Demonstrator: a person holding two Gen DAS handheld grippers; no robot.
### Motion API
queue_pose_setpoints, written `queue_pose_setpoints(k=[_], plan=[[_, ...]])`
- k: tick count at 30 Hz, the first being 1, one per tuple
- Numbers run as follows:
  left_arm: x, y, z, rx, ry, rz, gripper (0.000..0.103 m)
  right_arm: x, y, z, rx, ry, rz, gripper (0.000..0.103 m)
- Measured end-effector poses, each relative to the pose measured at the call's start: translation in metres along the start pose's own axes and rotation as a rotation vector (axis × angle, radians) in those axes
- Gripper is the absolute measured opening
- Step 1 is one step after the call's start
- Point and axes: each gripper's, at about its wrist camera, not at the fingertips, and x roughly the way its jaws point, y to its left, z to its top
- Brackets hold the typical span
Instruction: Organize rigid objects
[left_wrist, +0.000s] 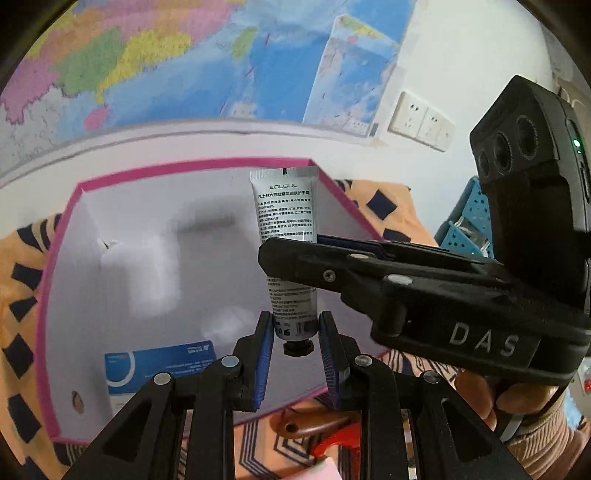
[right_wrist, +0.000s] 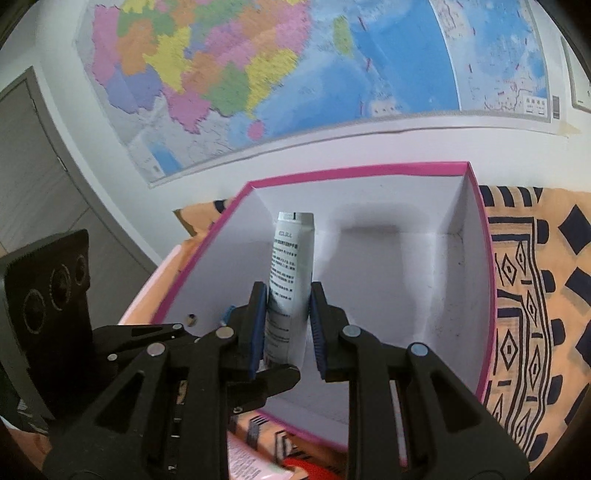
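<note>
Orange patterned cloth (right_wrist: 532, 280) under pink-rimmed box (right_wrist: 369, 170), wall map (right_wrist: 258, 74) behind.

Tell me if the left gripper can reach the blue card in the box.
Probably not yet: the left gripper is occupied with the tube, which the right gripper also holds. The blue card itself lies uncovered.

Tube (left_wrist: 286, 221) print too small to read, its middle hidden behind right gripper (left_wrist: 291, 258).

Black plastic tools with blue pads

The left tool (left_wrist: 295, 354) shows silver pivot pins; the right tool (right_wrist: 286, 325) matches, its body marked "DAS", with a green light, gripped by bare fingers (left_wrist: 480, 391) above a pinkish sleeve (left_wrist: 546, 443).
</note>
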Motion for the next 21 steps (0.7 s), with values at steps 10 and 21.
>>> queue_pose_setpoints(k=[10,21], plan=[[0.017,0.009,-0.002,-0.027,0.044,0.047,0.025,0.015,-0.021,-0.005,0.053,0.051,-0.08,0.025],[-0.037,0.001,-0.026,0.013,-0.103,0.095,0.035,-0.039,-0.008,-0.033,0.024,-0.026,0.003,0.032]])
